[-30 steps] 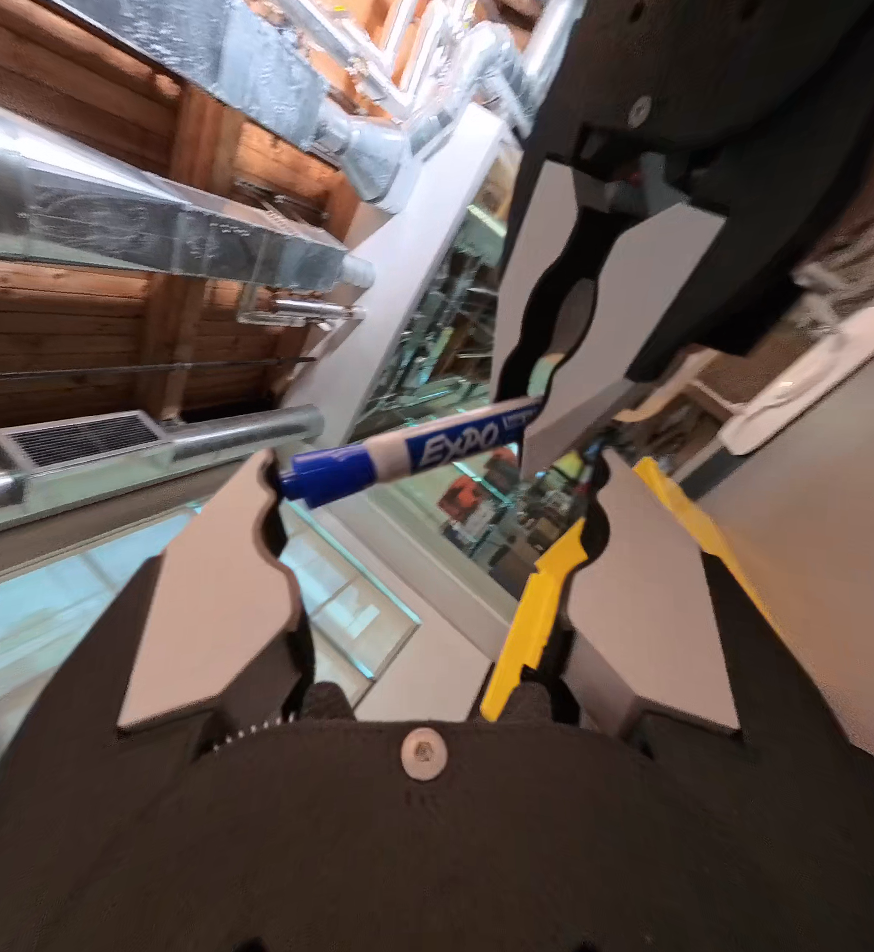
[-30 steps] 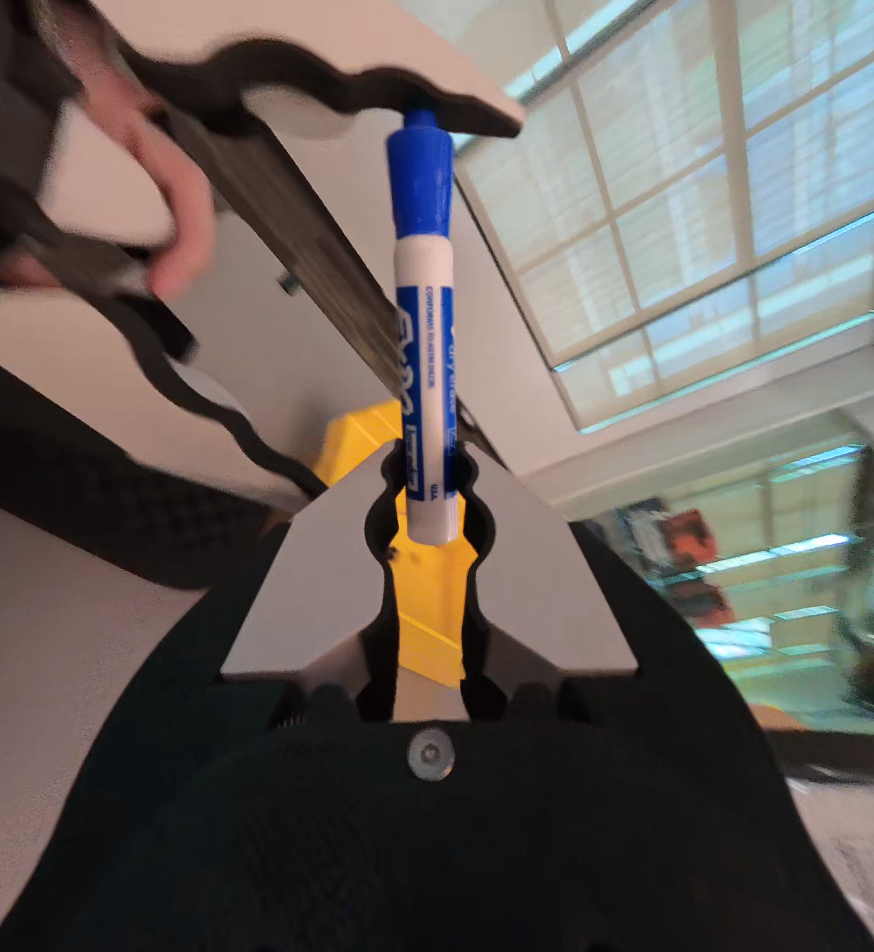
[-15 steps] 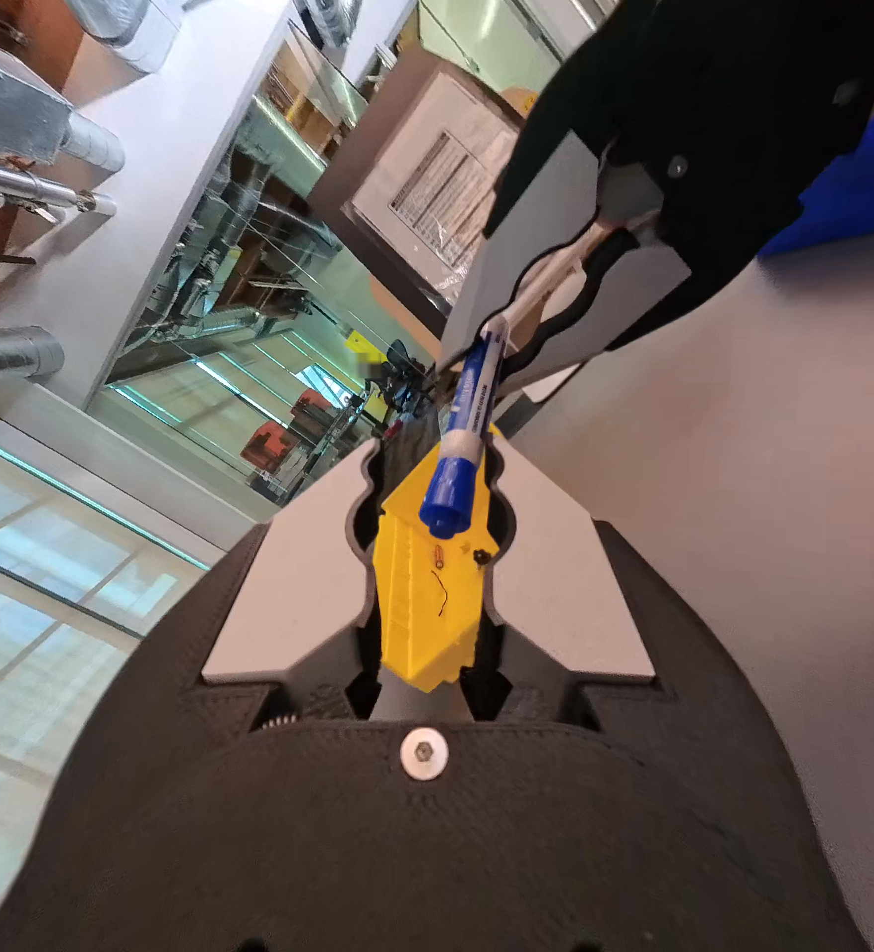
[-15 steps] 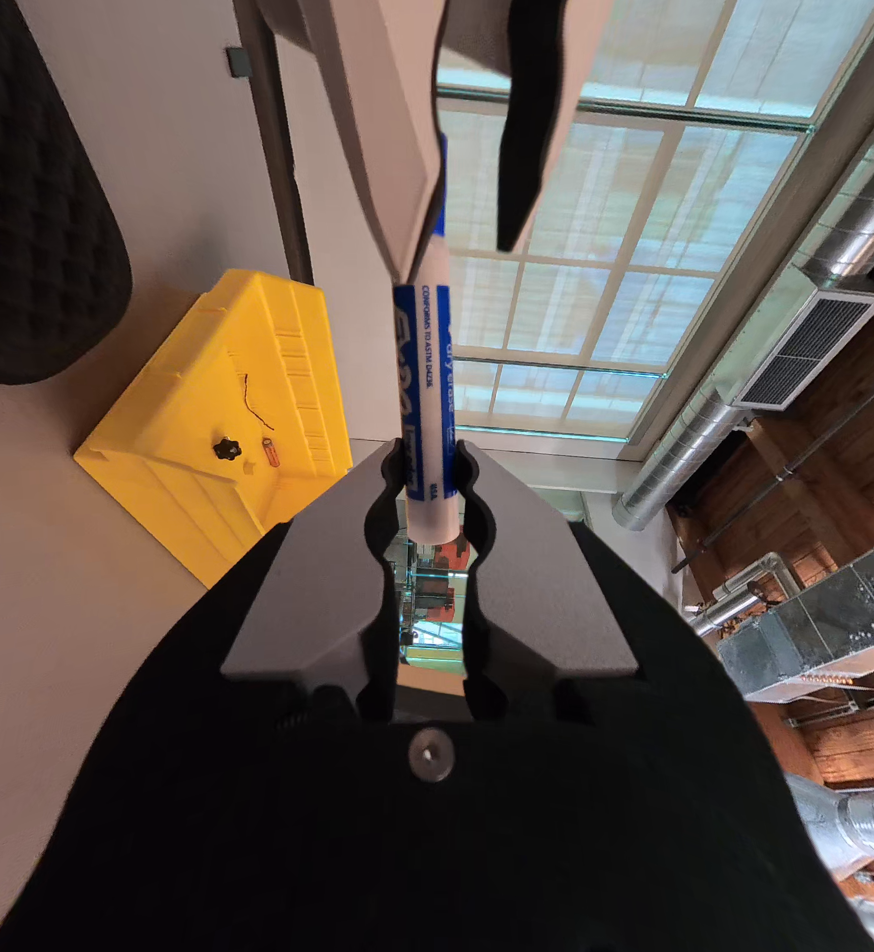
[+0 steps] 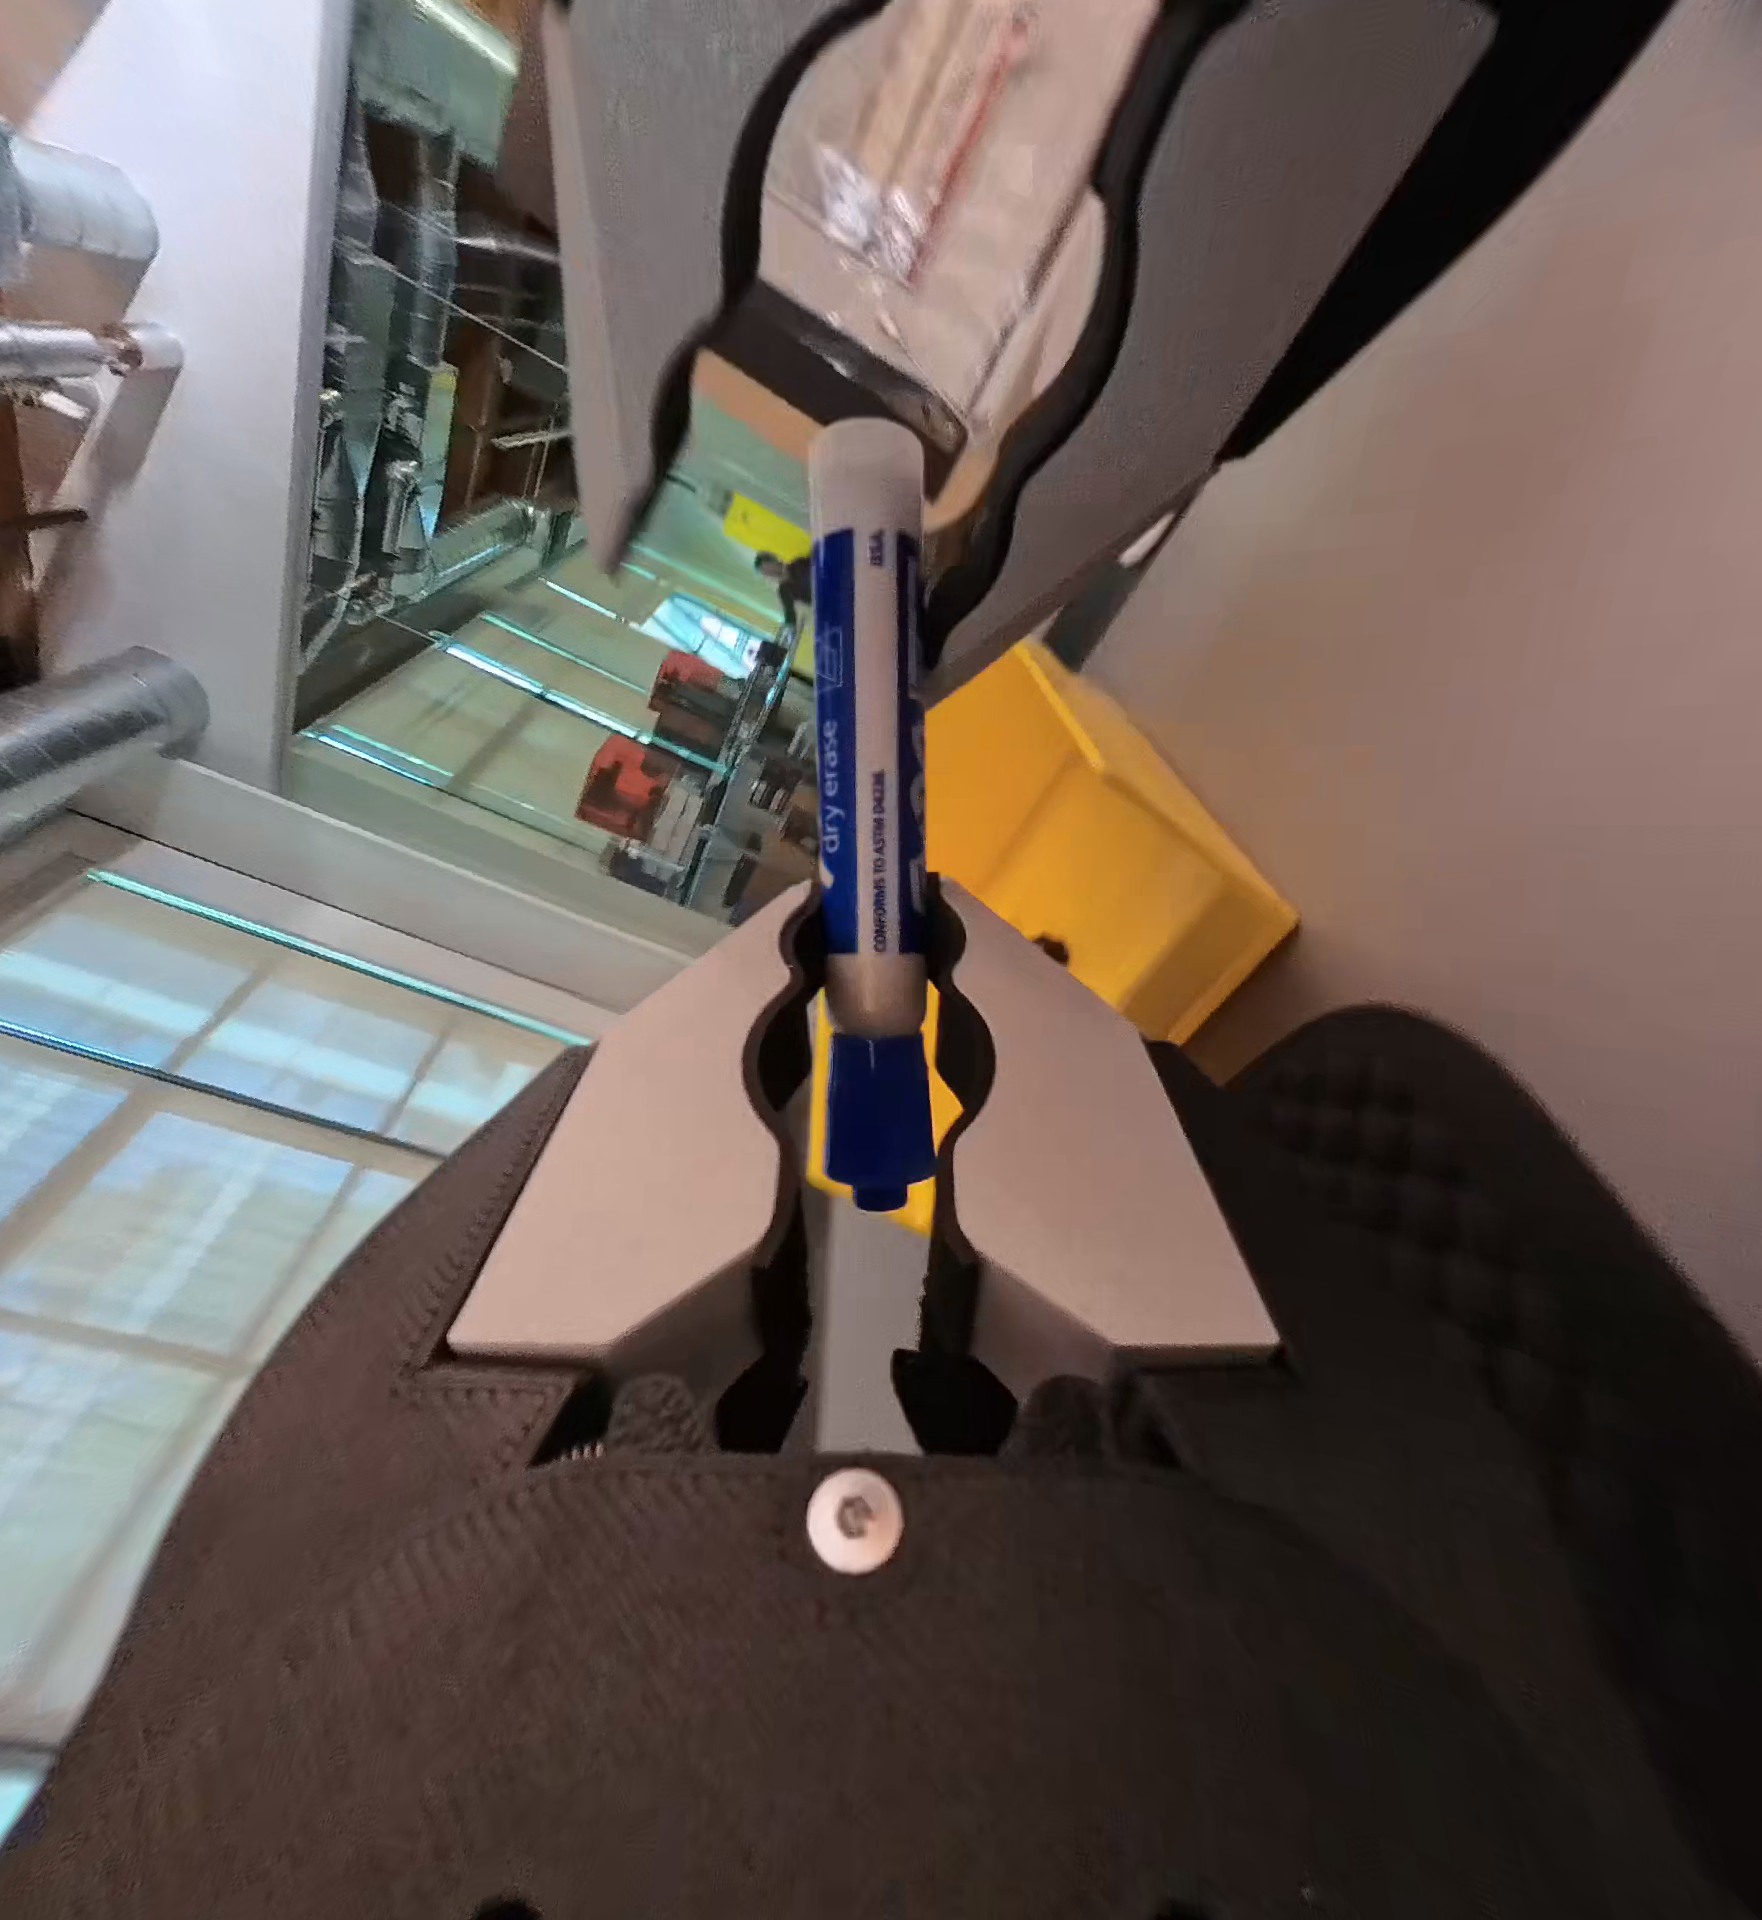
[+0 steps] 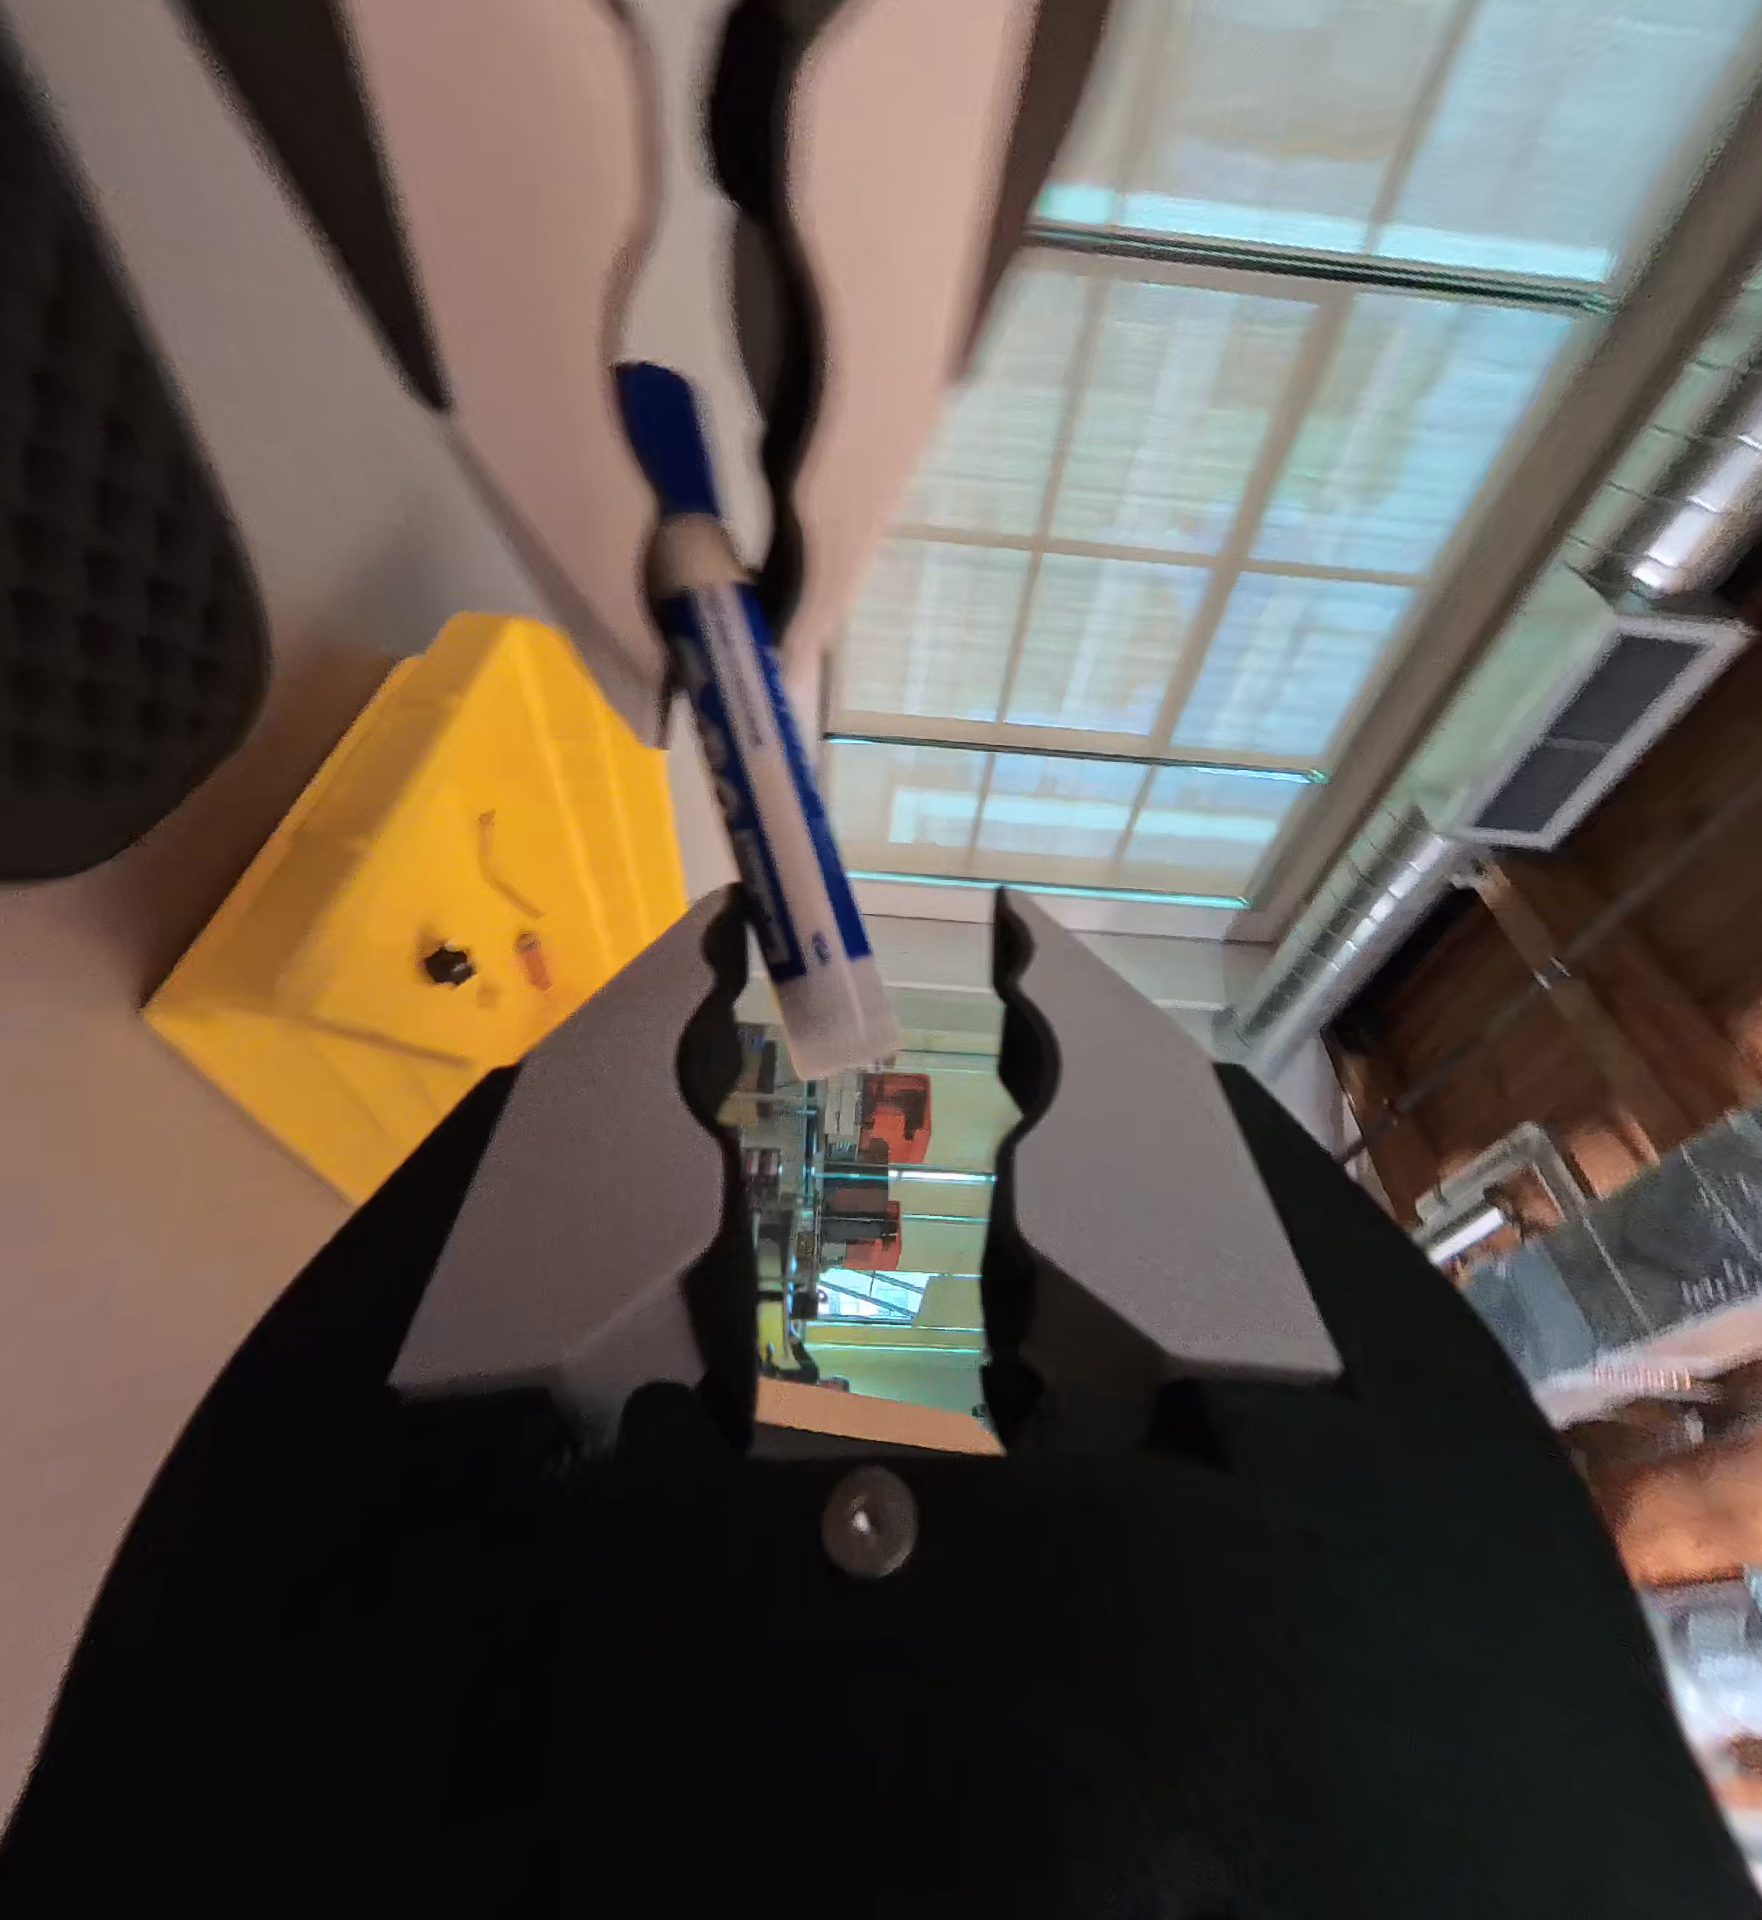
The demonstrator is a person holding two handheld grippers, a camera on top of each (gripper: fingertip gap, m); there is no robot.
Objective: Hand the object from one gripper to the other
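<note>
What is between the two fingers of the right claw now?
Only the white rear end of the blue marker, loose in the gap and tilted toward one finger; the right claw is open, as the right wrist view shows.

Blue-and-white marker [image 5: 869, 769]; yellow bin [image 6: 420, 914].

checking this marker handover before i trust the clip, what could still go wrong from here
1. The left gripper pinches the blue dry-erase marker only near its cap end, so the long free barrel could pivot or slip.
2. The right gripper is open, yet the marker's white end sits between its fingers, close to the left one; pulling away sideways could snag it.
3. If it drops, it may miss the yellow bin on the table.
</note>
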